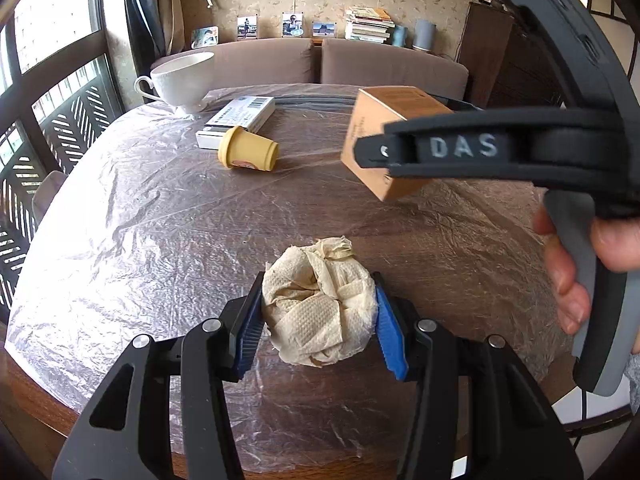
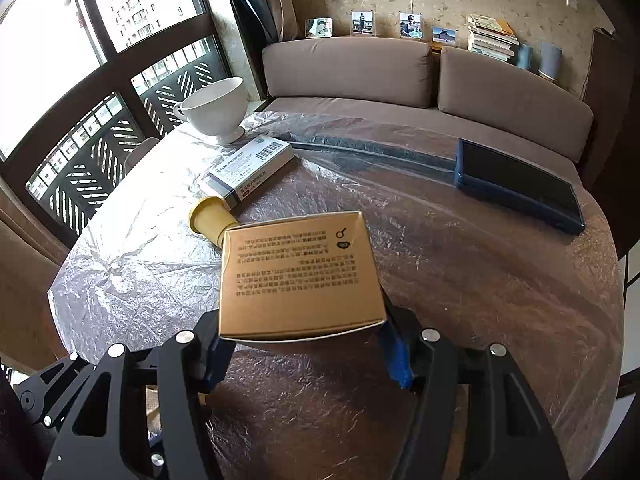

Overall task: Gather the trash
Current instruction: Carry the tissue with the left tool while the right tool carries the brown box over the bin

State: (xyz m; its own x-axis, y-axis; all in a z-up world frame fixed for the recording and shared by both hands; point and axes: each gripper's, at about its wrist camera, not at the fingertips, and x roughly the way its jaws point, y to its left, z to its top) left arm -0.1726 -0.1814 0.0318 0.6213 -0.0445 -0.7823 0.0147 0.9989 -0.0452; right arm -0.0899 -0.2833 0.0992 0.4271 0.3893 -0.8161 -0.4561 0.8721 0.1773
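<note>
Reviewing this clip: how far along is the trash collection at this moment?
Nothing visibly binned yet; no bin shows in either view. In hand: the left gripper is shut on the crumpled paper towel, and the right gripper holds the brown cardboard box above the table. Left on the table: the tipped yellow cup. The white medicine box, white teacup and blue case may not be trash.
</note>
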